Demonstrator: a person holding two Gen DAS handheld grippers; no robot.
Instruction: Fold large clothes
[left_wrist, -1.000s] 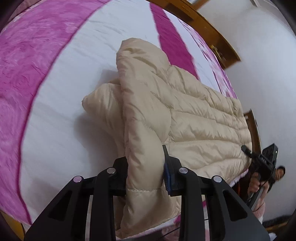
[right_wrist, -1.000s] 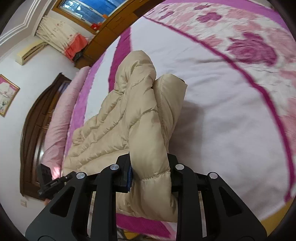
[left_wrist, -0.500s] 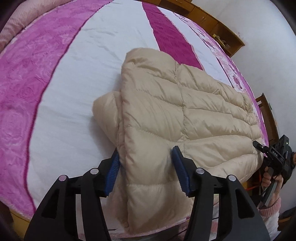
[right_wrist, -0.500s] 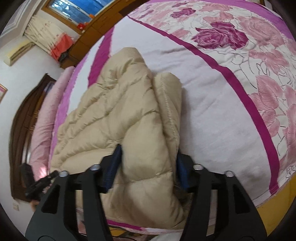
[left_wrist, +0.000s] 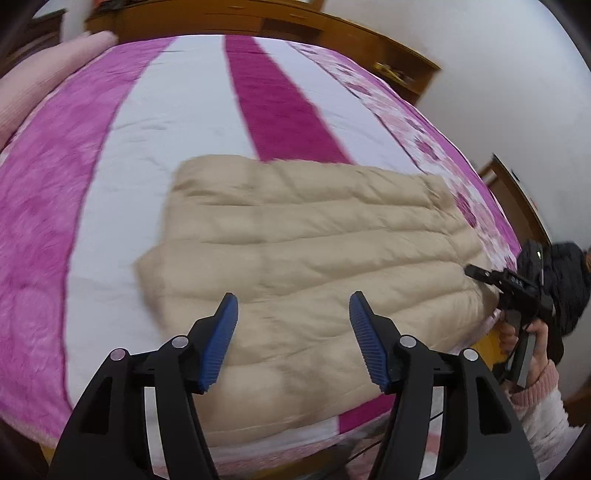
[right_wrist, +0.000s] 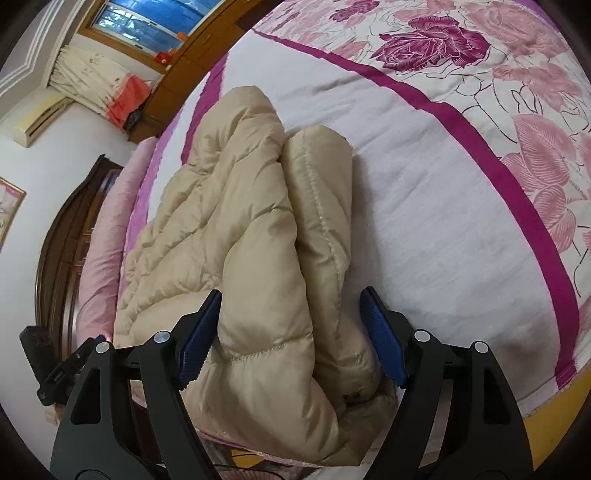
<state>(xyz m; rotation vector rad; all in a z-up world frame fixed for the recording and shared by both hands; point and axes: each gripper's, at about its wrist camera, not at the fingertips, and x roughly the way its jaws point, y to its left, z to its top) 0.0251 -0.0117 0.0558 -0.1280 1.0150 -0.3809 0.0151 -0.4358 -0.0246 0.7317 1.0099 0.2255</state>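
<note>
Left wrist view shows the beige padded jacket (left_wrist: 306, 251) lying folded and fairly flat on the bed (left_wrist: 147, 122), near its front edge, across the white and pink stripes of the cover. The left tool (left_wrist: 291, 306) is above the jacket; its jaws are opening and nothing is between the blue pads (left_wrist: 221, 332), which do not touch the cloth. At the right edge the right tool (left_wrist: 480, 273) is seen from the side, with its tip at the jacket's end, held by a hand (left_wrist: 517, 332) in a pink sleeve.

In the right wrist view the jaws of the right tool are also opening. A thick fold of the jacket is between them (the left pad is just beside the cloth, the right pad stands clear), so it is not gripping. The jacket is bunched here in two puffy rolls at the bed's edge.
</note>
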